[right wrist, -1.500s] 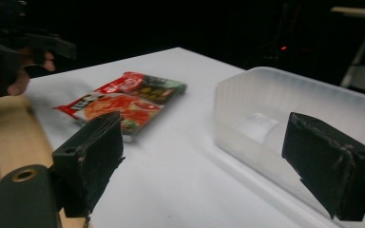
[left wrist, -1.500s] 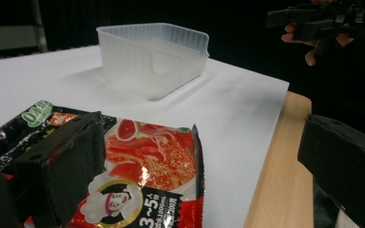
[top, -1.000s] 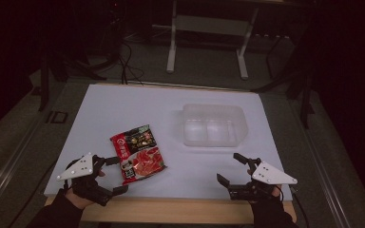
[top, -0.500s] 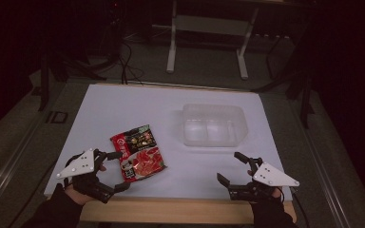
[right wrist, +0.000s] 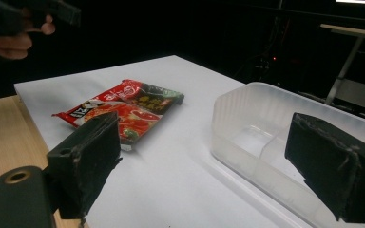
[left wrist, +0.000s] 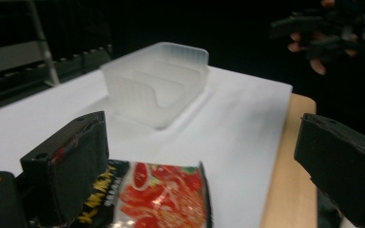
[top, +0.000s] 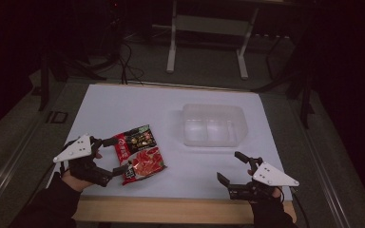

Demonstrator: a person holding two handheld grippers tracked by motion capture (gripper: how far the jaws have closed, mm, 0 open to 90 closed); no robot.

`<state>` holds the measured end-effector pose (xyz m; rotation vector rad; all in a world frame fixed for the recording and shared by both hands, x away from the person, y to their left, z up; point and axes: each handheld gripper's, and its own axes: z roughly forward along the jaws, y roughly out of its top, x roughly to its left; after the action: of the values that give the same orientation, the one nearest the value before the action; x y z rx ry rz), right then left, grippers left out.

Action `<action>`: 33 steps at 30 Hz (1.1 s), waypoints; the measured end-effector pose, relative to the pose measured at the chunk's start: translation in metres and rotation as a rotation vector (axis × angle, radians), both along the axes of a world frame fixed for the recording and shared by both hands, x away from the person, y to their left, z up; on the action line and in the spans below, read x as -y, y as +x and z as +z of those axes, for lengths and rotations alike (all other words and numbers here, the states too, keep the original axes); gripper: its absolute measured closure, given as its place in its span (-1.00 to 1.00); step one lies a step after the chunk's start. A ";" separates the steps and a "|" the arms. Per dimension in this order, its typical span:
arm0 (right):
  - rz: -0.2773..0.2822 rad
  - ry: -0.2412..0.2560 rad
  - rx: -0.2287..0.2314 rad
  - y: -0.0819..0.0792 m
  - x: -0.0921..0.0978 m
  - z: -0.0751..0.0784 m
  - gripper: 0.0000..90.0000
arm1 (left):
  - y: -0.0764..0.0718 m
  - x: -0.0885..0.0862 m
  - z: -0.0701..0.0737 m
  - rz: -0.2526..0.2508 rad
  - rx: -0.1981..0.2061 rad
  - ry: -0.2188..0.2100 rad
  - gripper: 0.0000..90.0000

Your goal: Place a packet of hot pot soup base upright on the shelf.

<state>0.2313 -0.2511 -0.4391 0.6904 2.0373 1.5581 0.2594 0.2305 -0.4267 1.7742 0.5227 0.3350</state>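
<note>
A white rectangular mat (top: 138, 107) covered a wooden table (top: 180, 211) whose bare light-wood strip showed along the near edge. A red-and-black printed food packet (top: 139, 153) lay flat toward the mat's near left corner. A translucent rectangular plastic container (top: 214, 124) with an inner divider sat right of centre, well apart from the packet. The left gripper (top: 115, 156) rested at the packet's left edge, jaws spread wide to either side of it, gripping nothing. The right gripper (top: 232, 168) lay near the near right corner, jaws wide apart and empty. Beyond the far edge the room was dark: grey floor (top: 204, 71), cables (top: 126, 57), pale metal table legs (top: 173, 45).
</note>
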 end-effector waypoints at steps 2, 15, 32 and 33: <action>0.001 0.005 -0.001 0.000 0.000 0.000 -0.75 | 0.004 -0.003 0.004 0.019 0.009 -0.003 -0.87; 0.007 0.004 -0.018 0.001 0.000 -0.001 -0.75 | 0.031 -0.005 0.006 0.130 -0.011 0.070 -0.66; 0.025 -0.002 -0.032 0.002 -0.003 -0.003 -0.74 | 0.076 -0.023 -0.036 0.230 -0.108 0.141 -0.33; 0.026 -0.004 -0.034 0.002 -0.003 -0.004 -0.74 | 0.079 -0.024 -0.040 0.235 -0.121 0.151 -0.32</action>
<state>0.2333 -0.2478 -0.4427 0.6959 2.0816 1.5664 0.3383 0.2546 -0.4666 1.8908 0.8135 0.4415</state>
